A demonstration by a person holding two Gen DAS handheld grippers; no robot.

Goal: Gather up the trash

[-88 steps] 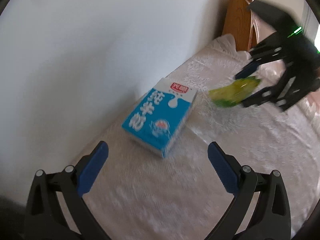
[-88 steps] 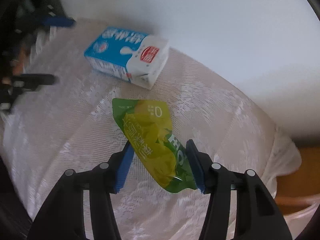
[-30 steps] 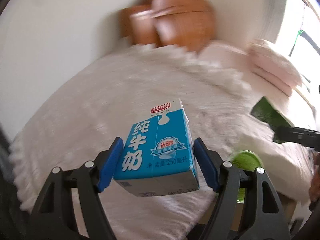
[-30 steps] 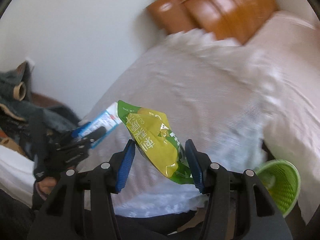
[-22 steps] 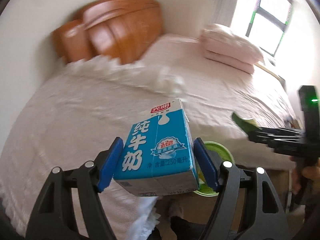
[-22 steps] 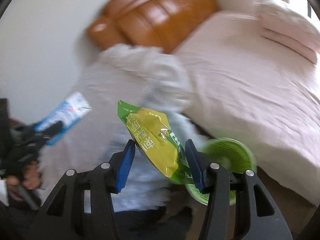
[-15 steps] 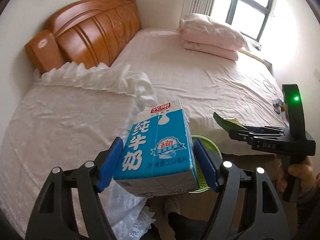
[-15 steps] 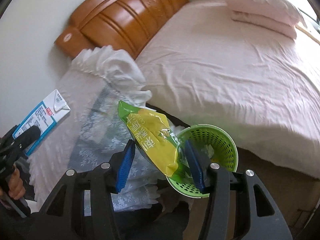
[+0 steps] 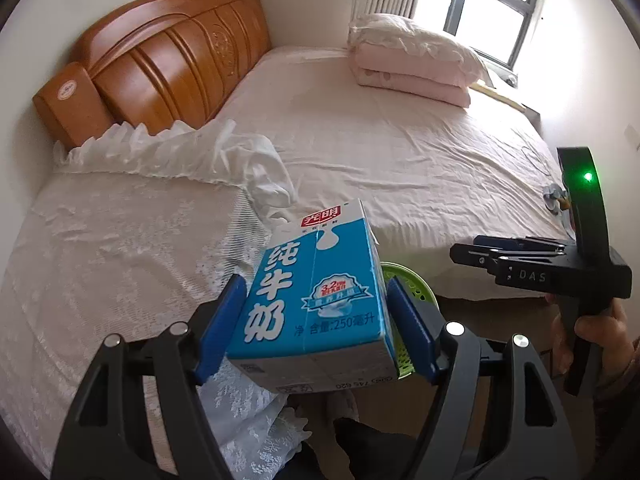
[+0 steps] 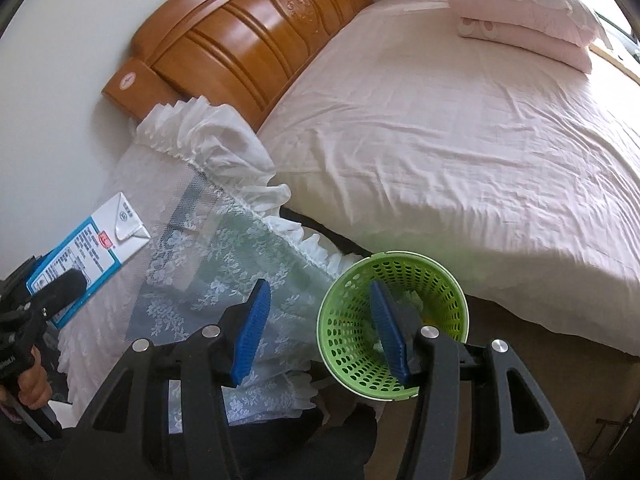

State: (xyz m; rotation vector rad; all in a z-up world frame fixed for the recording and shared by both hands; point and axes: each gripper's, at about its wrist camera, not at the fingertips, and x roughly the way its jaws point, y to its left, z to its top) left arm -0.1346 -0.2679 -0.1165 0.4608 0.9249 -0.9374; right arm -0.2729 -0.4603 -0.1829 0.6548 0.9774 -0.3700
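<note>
My left gripper [image 9: 316, 320] holds the milk carton [image 9: 316, 300] between its fingers, in front of the basket [image 10: 392, 320]. The basket stands on the floor between the lace-covered table [image 10: 192, 272] on my left and the bed [image 10: 460, 128] on my right. My right gripper [image 10: 320, 332] hangs over the basket's near rim, fingers apart, and folded bedding [image 9: 412, 60] lies on the bed's far side.

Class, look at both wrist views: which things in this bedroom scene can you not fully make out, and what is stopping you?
- Green basket, left wrist view: mostly hidden behind the milk carton held in the left gripper.
- Basket contents, right wrist view: partly covered by a blue finger of the right gripper; too small to identify.
- Carton, right wrist view: lower end hidden by the left gripper's fingers.
</note>
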